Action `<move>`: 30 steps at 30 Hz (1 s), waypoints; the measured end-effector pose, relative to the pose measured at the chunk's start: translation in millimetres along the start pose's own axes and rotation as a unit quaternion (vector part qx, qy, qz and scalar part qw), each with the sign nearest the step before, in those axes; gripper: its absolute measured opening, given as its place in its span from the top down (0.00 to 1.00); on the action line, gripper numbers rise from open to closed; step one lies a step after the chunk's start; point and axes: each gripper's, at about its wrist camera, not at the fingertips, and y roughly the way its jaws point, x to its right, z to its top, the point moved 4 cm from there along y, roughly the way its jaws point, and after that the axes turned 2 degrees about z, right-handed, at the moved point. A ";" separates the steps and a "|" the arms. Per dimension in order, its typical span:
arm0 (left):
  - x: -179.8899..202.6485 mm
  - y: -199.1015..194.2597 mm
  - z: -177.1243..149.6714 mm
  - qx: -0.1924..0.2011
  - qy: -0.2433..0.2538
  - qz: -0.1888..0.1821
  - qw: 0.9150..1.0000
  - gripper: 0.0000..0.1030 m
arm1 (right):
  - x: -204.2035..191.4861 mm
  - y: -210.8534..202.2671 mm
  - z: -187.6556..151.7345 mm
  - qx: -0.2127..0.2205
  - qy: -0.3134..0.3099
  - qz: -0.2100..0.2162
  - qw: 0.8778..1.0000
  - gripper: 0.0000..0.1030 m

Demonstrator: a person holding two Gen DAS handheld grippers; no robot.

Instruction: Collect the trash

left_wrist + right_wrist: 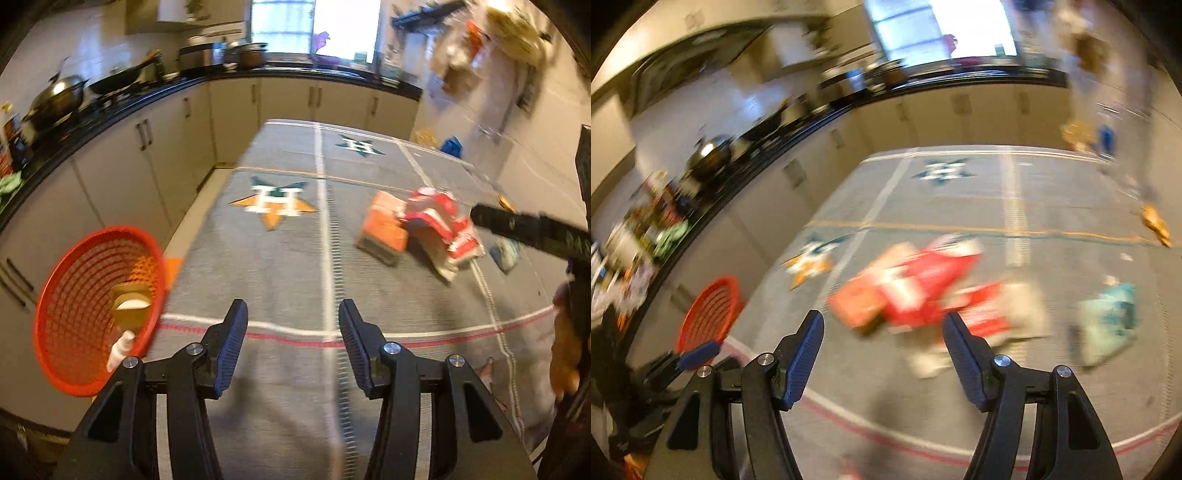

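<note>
At table's left edge: red basket [98, 310] | centre cloth bare | both grippers' jaws wide, empty.

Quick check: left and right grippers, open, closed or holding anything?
Left gripper: open, holding nothing.
Right gripper: open, holding nothing.

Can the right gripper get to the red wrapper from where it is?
Probably yes. The right gripper is open and empty, and the red wrapper lies on the grey cloth just ahead of its fingertips with nothing between them. The orange box touches the wrapper's left side and might get nudged.
</note>
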 end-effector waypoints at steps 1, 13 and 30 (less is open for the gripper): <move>11.6 0.3 3.6 0.001 0.013 -0.004 1.000 0.48 | 14.5 -5.6 3.5 0.007 0.012 -0.010 1.000 0.30; 124.1 24.5 58.0 0.018 0.151 -0.037 0.988 0.20 | 142.4 -38.4 16.0 0.065 0.120 -0.095 0.986 0.31; 167.0 119.7 95.3 -0.040 0.172 -0.035 0.984 0.53 | 194.1 -41.3 7.1 0.057 0.215 -0.077 0.972 0.30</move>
